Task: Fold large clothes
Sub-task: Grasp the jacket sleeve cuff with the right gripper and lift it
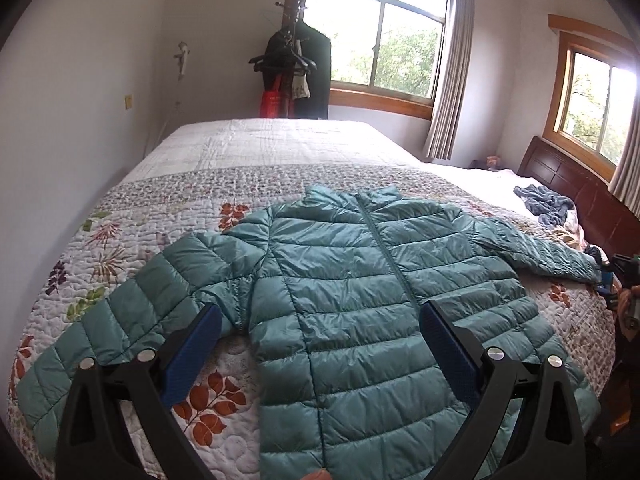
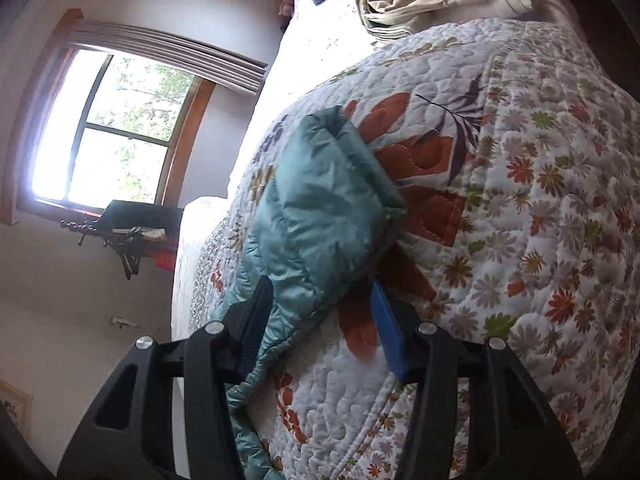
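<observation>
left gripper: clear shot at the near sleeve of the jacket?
Probably yes. The left gripper hangs open above the jacket, and its near sleeve lies flat on the quilt beside one finger, nothing lying over it.

teal puffer jacket (image 1: 360, 280), flat, zipped, sleeves outspread

The left gripper (image 1: 320, 322) has black plastic arms with triangular cut-outs, round silver screws at the pivots and textured blue pads (image 1: 192, 354). The right gripper (image 2: 320, 320) matches: black frame, silver screws, blue pads (image 2: 390, 334).
</observation>
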Demonstrator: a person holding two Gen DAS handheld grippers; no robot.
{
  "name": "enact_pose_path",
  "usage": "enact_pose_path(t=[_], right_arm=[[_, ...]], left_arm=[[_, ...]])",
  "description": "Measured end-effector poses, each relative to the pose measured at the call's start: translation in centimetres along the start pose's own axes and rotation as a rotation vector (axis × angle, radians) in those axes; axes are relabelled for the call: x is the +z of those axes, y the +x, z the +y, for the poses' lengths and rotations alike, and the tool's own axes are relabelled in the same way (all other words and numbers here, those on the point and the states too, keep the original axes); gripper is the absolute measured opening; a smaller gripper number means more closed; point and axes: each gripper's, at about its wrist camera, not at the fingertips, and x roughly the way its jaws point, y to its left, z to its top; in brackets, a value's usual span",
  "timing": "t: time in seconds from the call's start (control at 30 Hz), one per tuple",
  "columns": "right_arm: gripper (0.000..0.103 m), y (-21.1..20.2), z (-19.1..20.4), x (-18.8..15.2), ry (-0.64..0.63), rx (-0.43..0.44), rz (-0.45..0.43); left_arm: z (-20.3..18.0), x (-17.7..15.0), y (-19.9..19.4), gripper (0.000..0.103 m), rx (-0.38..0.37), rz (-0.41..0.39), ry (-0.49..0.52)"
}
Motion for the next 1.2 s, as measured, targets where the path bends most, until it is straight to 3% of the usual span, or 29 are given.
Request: enact_pose_path(t=[0.17, 0.37, 0.43, 0.5, 0.6, 0.73, 0.9, 1.1, 1.2], right_arm=[[0.049, 0.2, -1.3, 0.1, 0.035, 0.019, -0.047], [0.046, 1.5, -2.2, 3.5, 0.082, 0.08, -0.093], [0.041, 1.8, -1.9, 3.9, 0.074, 0.092, -0.099], [0.023, 2.4, -1.3, 4.0, 0.064, 0.087, -0.102], [0.009, 2.1, 0.2, 4.2, 0.017, 0.079, -0.12], [0.007, 0.2, 5.1, 3.7, -0.113, 0.092, -0.154], [0.007, -2.4, 12.9, 1.7, -0.309, 0.134, -0.197], [0.007, -3.8, 21.4, -3.3, -0.529, 0.197, -0.197], [0.007, -3.6, 25.2, -6.3, -0.61, 0.234, -0.184]], left_arm=[[1.7, 0.3, 1.5, 0.099, -0.032, 0.023, -0.055], [3.6, 0.2, 2.2, 0.099, -0.071, 0.031, -0.115], [4.3, 0.1, 2.4, 0.099, -0.096, 0.039, -0.147], [4.9, -0.2, 2.5, 0.099, -0.129, 0.049, -0.174], [5.8, -0.4, 2.8, 0.099, -0.187, 0.076, -0.213], [6.1, -0.6, 2.8, 0.099, -0.239, 0.111, -0.231], [5.3, -0.4, 1.3, 0.099, -0.304, 0.1, -0.198], [4.8, 0.3, -1.3, 0.099, -0.287, 0.022, -0.188], [4.9, 1.2, -2.5, 0.099, -0.328, 0.017, -0.203]])
